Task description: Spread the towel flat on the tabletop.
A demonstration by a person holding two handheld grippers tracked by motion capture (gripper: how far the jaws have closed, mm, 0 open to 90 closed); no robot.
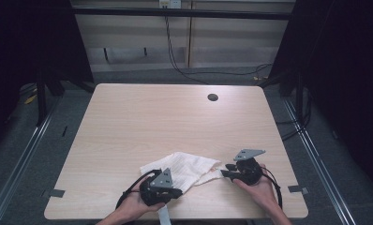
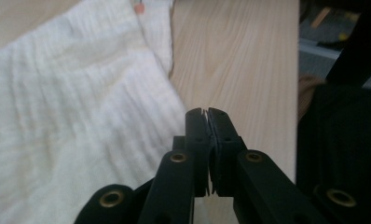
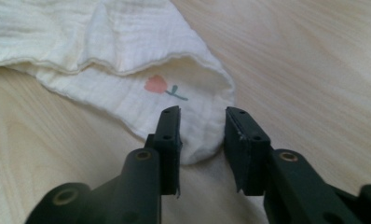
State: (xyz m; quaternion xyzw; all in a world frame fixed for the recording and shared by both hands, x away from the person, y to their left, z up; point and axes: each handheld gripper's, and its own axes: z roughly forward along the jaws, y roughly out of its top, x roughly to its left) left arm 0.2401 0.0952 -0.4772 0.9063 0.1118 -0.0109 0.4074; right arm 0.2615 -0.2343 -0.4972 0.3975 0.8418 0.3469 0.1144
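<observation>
Forearms, high view: two hands come in from the bottom edge, each carrying a gripper, with the white cloth (image 1: 182, 168) rumpled between them near the front of the table (image 1: 175, 117).
Left gripper, high view: the left gripper (image 1: 174, 192) sits at the cloth's near-left edge, jaws pointing right.
Right gripper, high view: the right gripper (image 1: 225, 169) points left at the cloth's drawn-out right corner, tips just beside it.
Long axis, high view: the cloth runs roughly left to right, from one gripper across to the other.

Jaws, left gripper view: the left gripper (image 2: 207, 111) has its jaws pressed together, a thin pale sliver showing in the seam at the tips; I cannot tell whether that is a pinch of cloth (image 2: 72, 121).
Cloth, left gripper view: it lies to the left of the jaws, its edge touching or just beside them; bare table lies ahead.

Jaws, right gripper view: the right gripper (image 3: 202, 114) stands partly open, holding nothing.
Corner, right gripper view: the rounded corner bearing a small pink flower print (image 3: 156, 85) lies straight ahead, its tip reaching into the gap between the jaws, pads not yet touching.
Nearer hand: I judge the right one better set for this corner.
</observation>
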